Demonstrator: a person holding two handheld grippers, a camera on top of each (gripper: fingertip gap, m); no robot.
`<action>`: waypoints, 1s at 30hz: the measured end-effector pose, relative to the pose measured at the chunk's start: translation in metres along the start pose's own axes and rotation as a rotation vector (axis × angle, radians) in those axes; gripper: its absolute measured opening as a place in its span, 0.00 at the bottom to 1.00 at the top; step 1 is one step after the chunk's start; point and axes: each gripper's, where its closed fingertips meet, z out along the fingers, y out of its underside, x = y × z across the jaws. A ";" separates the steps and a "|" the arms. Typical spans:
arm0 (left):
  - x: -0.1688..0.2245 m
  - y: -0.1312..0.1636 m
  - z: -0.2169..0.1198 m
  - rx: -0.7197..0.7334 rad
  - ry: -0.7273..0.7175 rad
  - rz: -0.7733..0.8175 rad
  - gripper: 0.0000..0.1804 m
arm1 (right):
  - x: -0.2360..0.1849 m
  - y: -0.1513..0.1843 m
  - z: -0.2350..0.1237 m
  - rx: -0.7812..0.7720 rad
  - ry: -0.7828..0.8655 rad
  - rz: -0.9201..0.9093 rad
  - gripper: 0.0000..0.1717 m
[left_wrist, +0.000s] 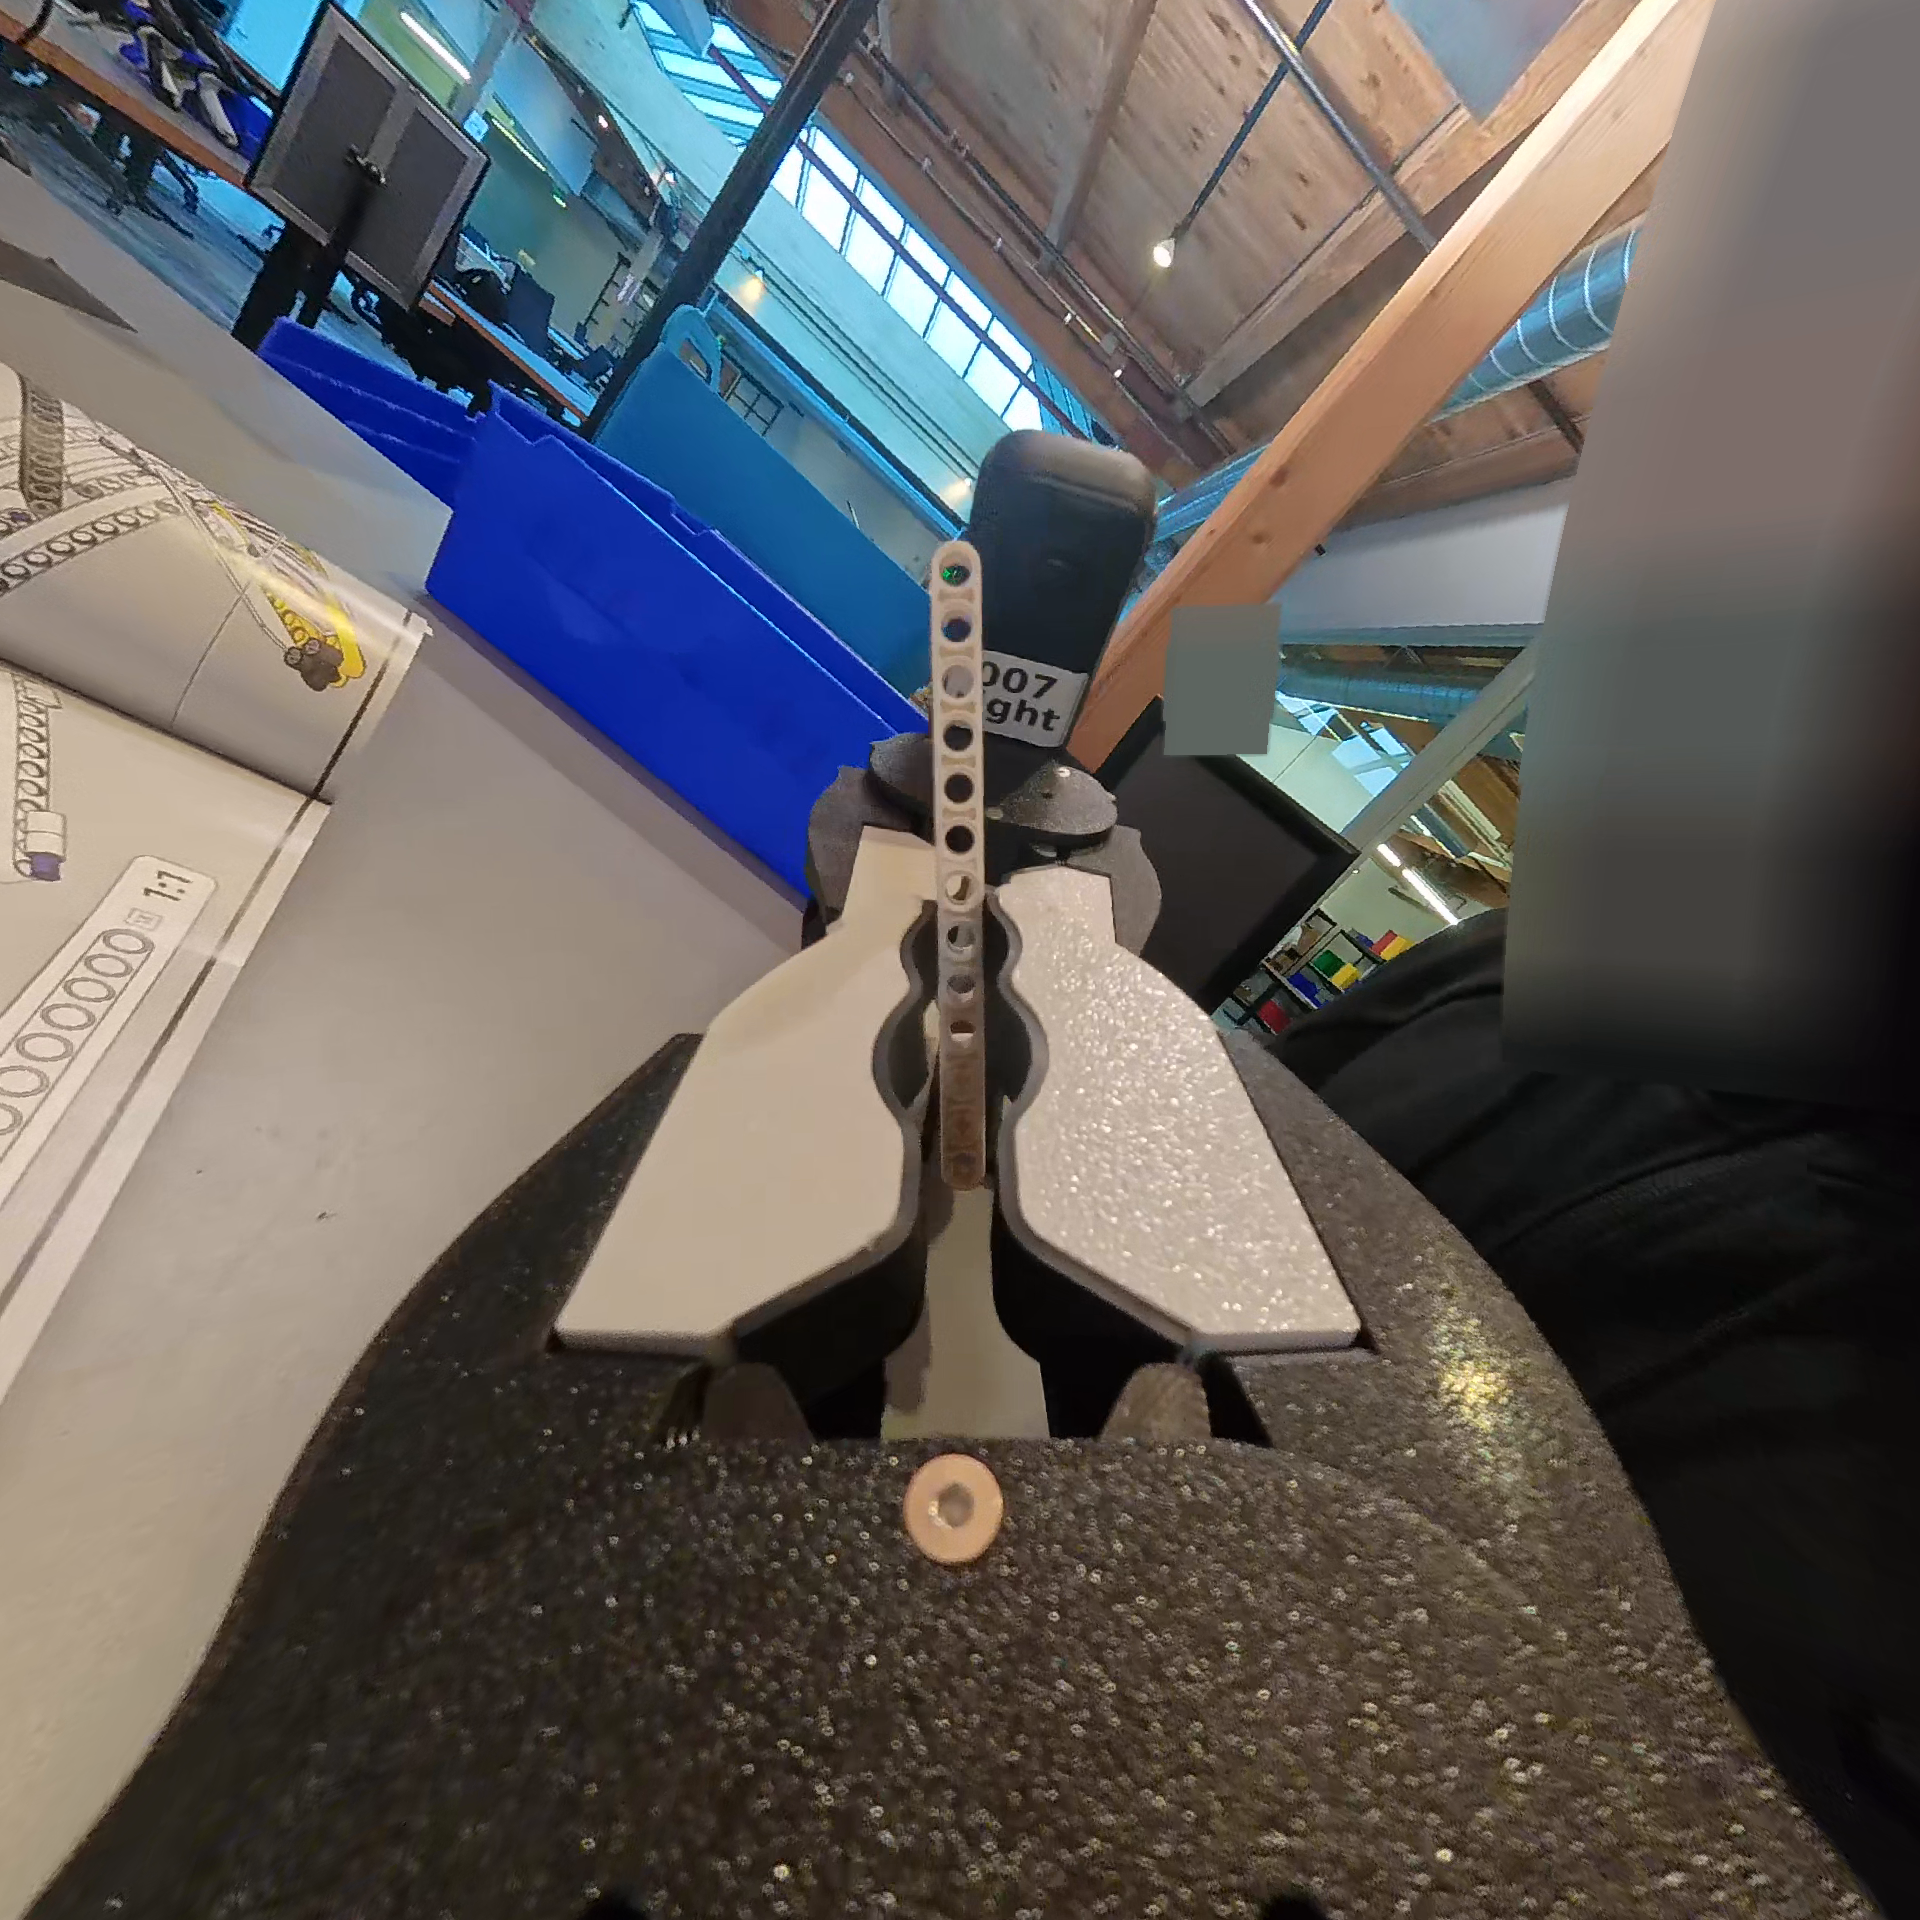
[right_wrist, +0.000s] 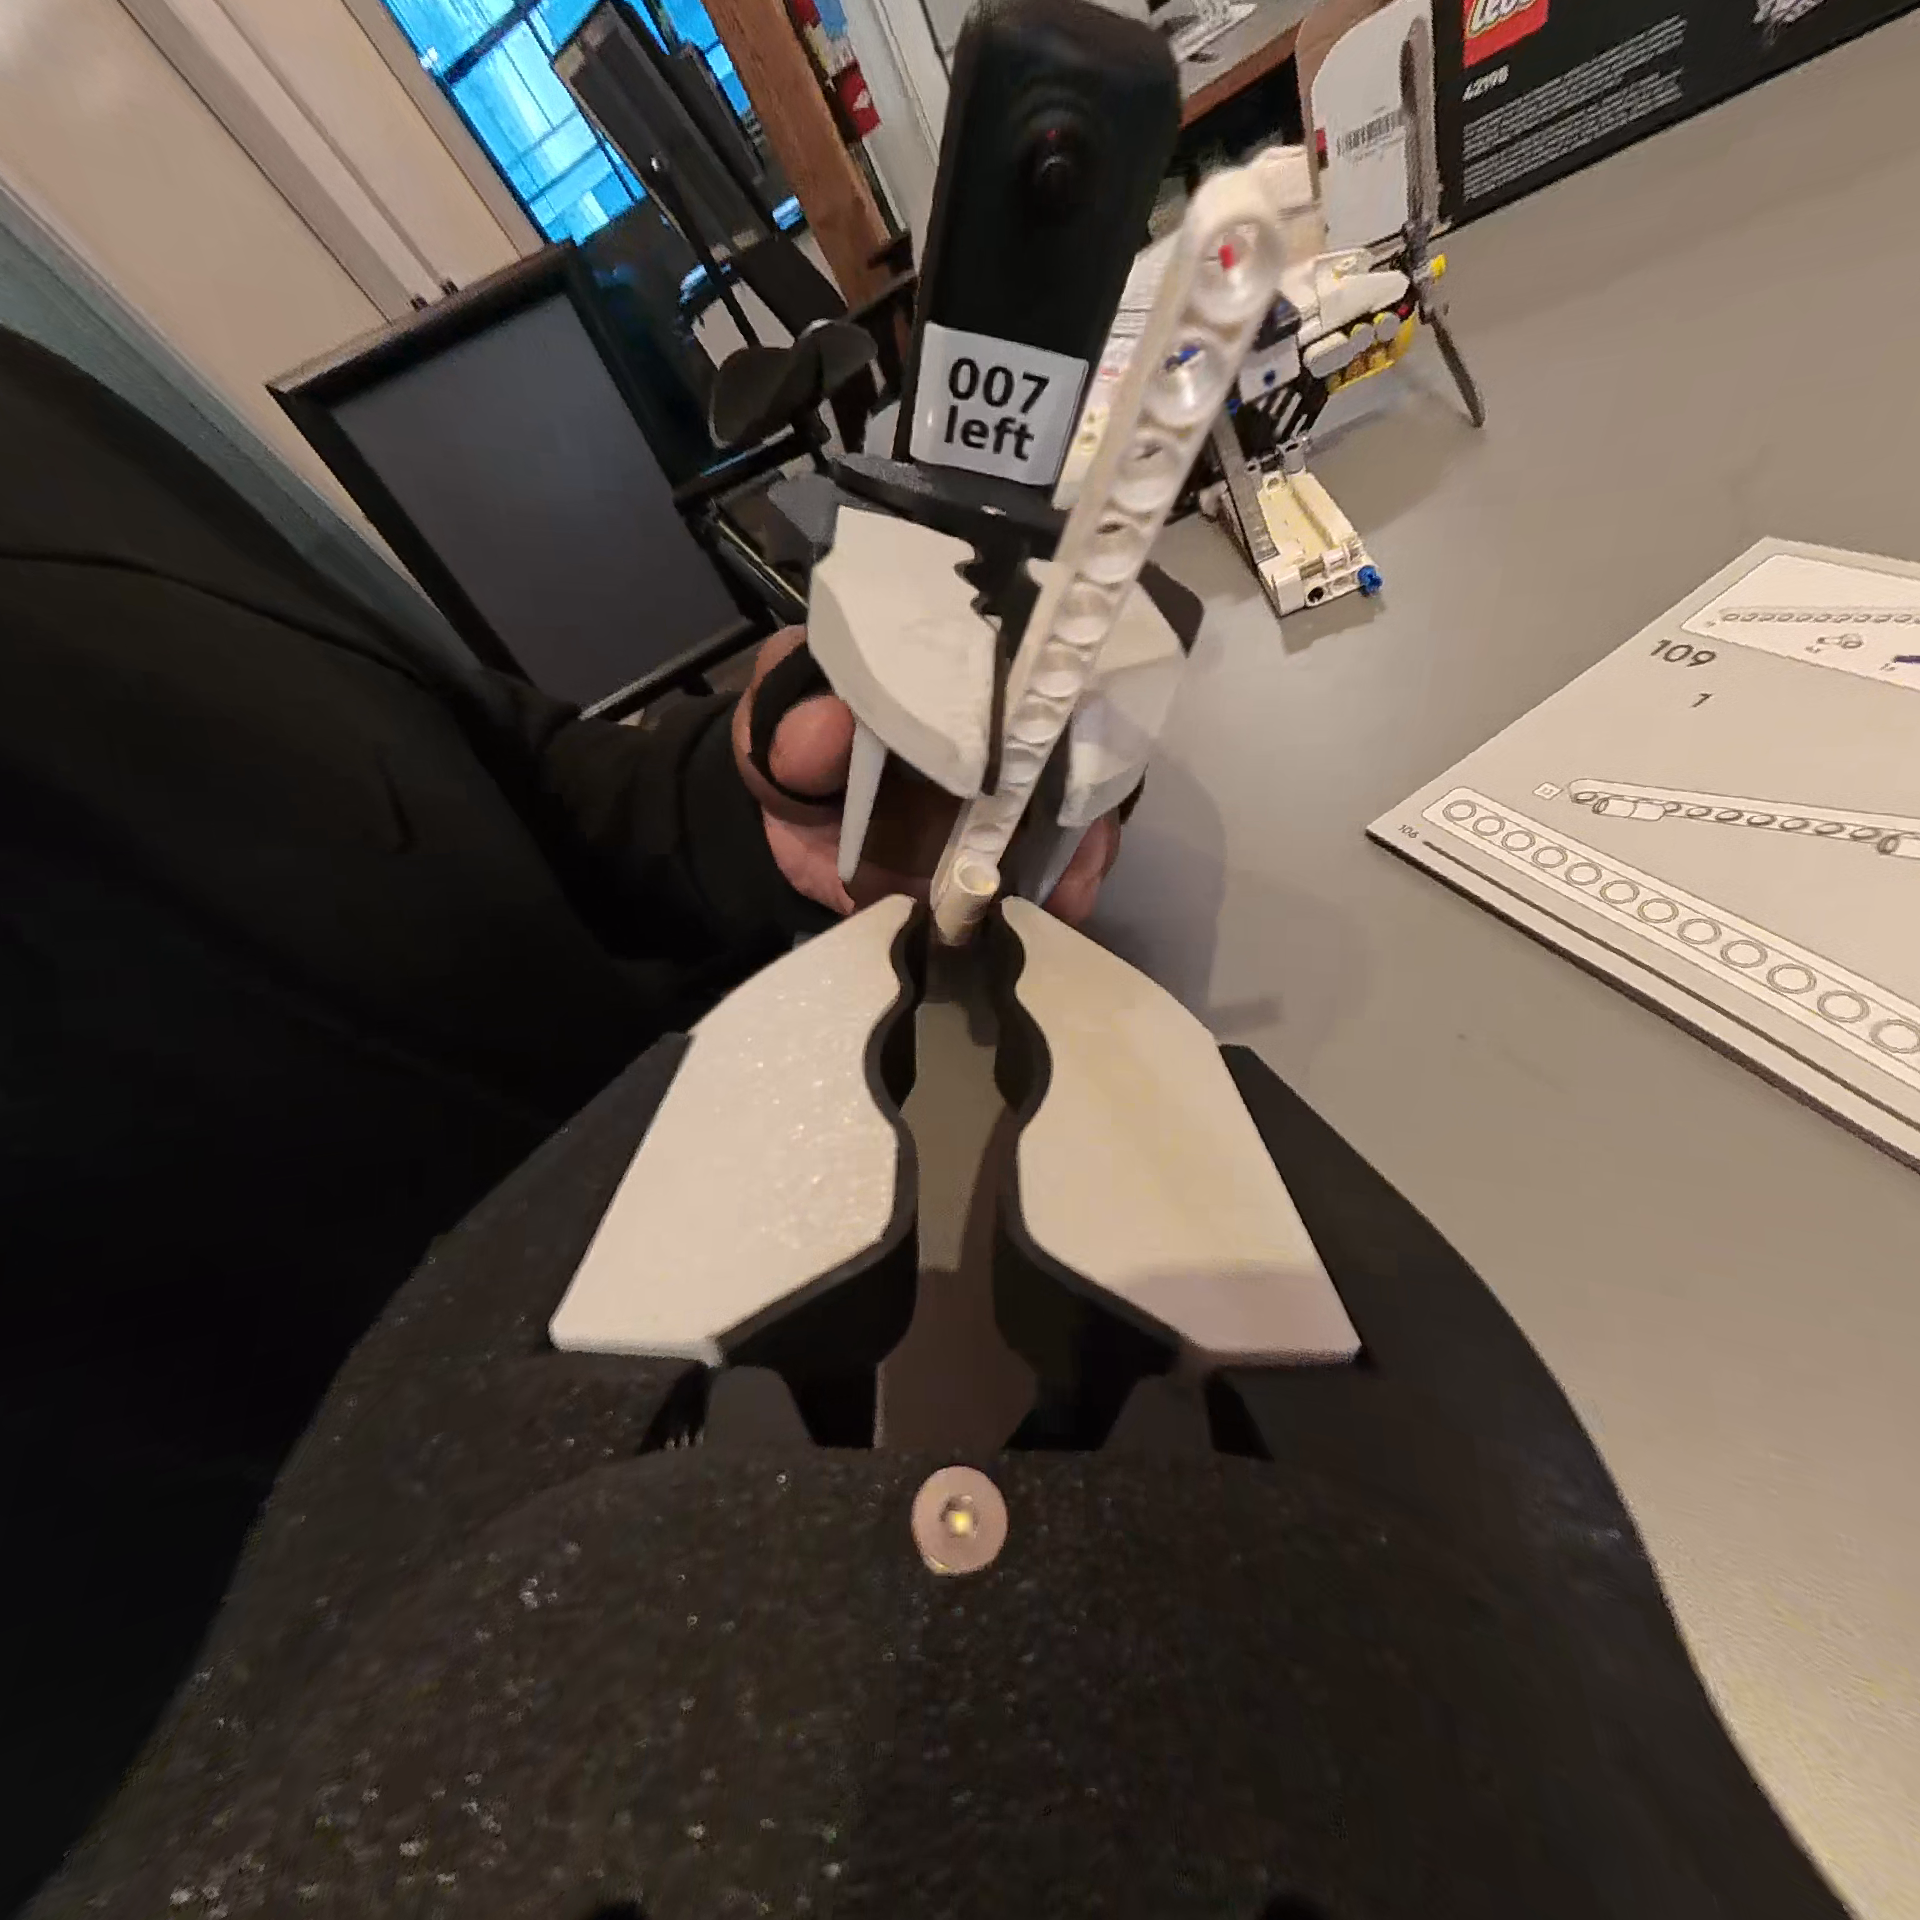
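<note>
Between the fingertips of the left gripper stands a long white beam pierced with a row of round holes. It is upright in that gripper's own view, and both pads are clenched against its flat sides, with its upper half free above the tips. The right wrist view shows the same beam leaning across in front of the left gripper's black camera. At its lowest hole sits a short cream peg. The right gripper has its 2 tips drawn in on that peg, and the pads seem to press on it, though blur leaves the contact unsure. The 2 grippers face each other, tip to tip, with a person's hand behind the left one.

A hold like this looks best served by keeping the peg square to the hole and the beam from twisting in the pads. The beam is thin and could pivot.

Beyond the beam, on the grey table, an open instruction booklet lies flat. Past it are a partly built white model and a dark product box. In the left wrist view 2 blue bins stand near the booklet, and their contents are hidden by their walls.
</note>
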 end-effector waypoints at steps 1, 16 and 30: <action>0.000 0.001 0.000 0.000 0.005 -0.005 0.05 | 0.000 0.000 0.000 0.000 -0.005 0.000 0.05; 0.004 -0.003 -0.010 0.026 0.015 0.013 0.05 | -0.001 -0.002 -0.001 0.080 -0.042 0.028 0.04; 0.001 0.001 -0.012 0.003 -0.025 0.013 0.05 | 0.002 -0.003 0.000 0.073 0.021 -0.047 0.05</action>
